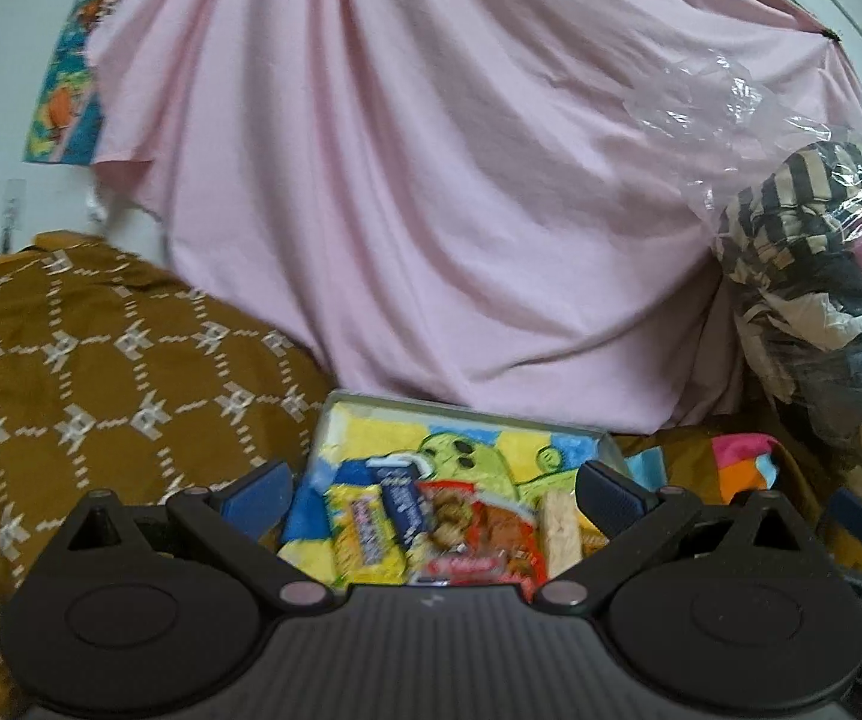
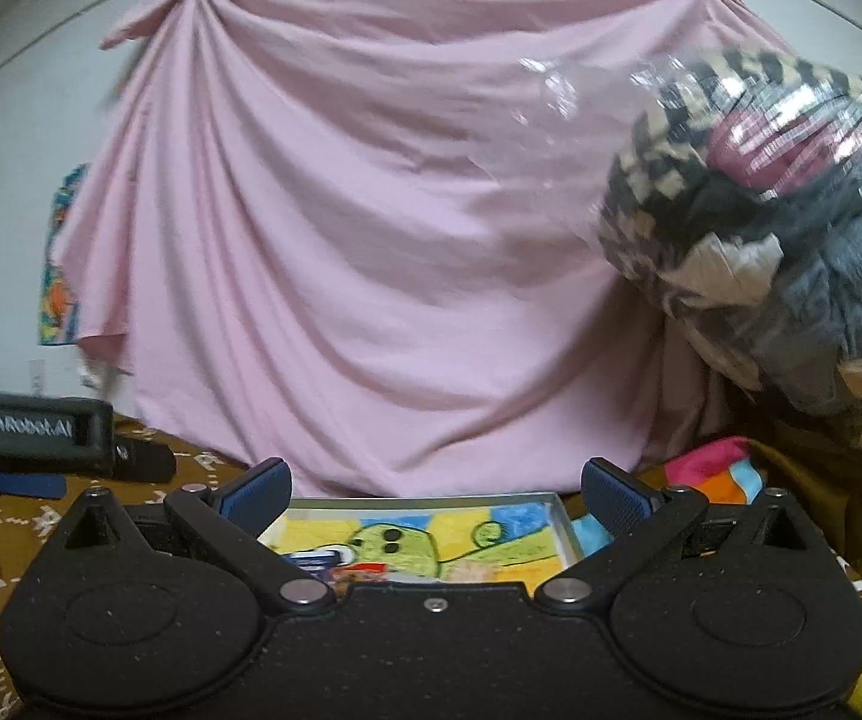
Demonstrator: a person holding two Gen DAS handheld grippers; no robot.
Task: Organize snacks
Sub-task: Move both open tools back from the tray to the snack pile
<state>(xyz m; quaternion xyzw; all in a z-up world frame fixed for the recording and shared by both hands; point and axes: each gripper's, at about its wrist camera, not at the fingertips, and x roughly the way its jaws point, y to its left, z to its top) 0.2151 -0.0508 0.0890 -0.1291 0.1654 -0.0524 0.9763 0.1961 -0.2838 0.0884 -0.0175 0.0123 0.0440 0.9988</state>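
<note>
Left gripper [image 1: 431, 495] spread wide, empty, above the snack tray [image 1: 461, 414] at lower centre, right gripper [image 2: 437, 495] likewise agape, pink sheet [image 1: 407, 180] filling the upper frame

Soft, even light fills both views without hard shadows. Glare streaks the plastic-wrapped bundle [image 2: 779, 228], which is motion-blurred. Fisheye bending darkens the corners.

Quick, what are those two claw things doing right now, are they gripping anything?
Left gripper: open, holding nothing, poised over the snacks in the tray.
Right gripper: open, holding nothing.
</note>
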